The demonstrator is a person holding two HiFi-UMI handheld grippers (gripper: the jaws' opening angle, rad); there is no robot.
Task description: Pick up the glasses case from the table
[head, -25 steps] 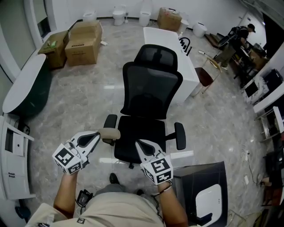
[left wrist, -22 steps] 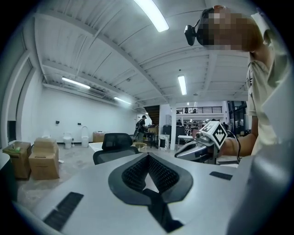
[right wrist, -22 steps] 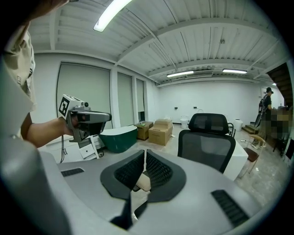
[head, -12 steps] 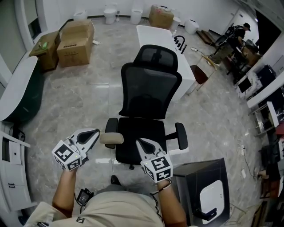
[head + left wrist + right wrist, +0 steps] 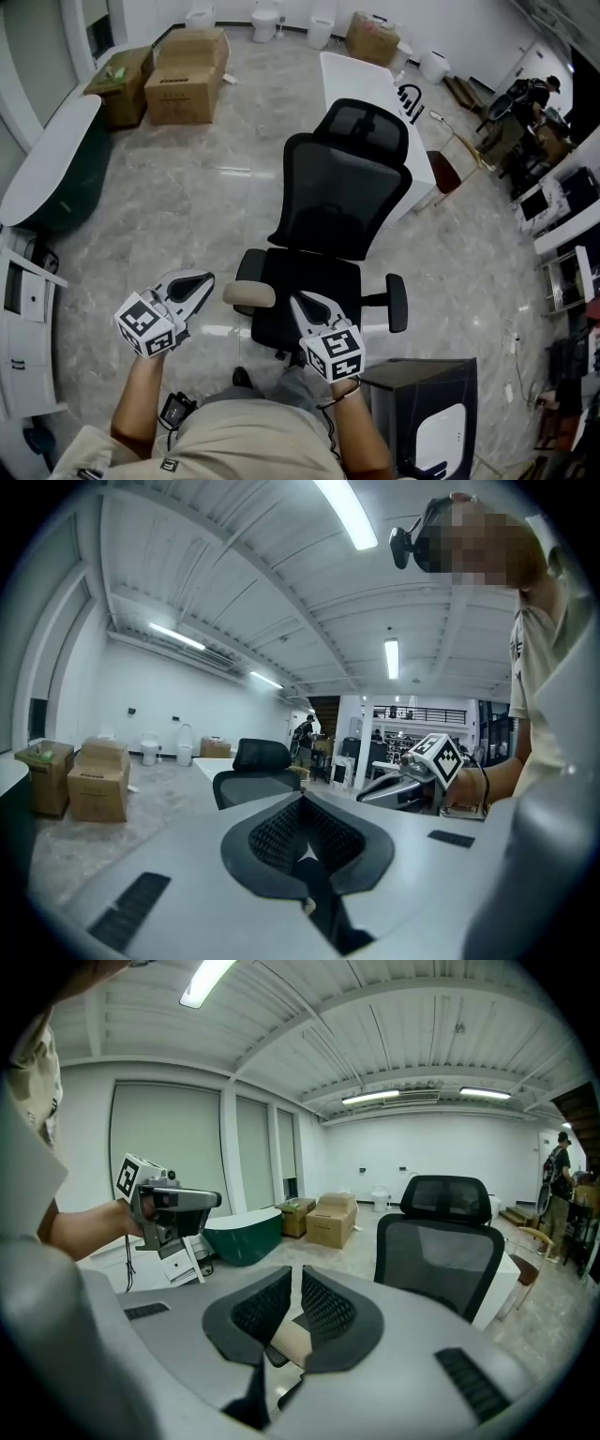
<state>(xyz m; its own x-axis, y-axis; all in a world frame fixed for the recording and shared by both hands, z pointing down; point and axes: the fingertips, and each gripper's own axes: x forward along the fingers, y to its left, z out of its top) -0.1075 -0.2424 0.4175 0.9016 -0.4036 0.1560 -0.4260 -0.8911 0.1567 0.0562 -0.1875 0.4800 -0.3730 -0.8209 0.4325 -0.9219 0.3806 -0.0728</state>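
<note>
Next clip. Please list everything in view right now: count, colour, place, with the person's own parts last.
black mesh office chair with one beige armrest pad: one, black, centre
white rectangular table: one, white, behind the chair
brown cardboard boxes: at least three, brown, far floor
dark green tub with white rim: one, green, left edge
white toilets: at least two, white, far wall
dark grey cabinet with white panel: one, grey, lower right
person in dark clothes: one, far right
glasses case: none seen
left gripper: one, grey, lower left, jaws shut, empty
right gripper: one, grey, lower middle, jaws opening, nothing between them
</note>
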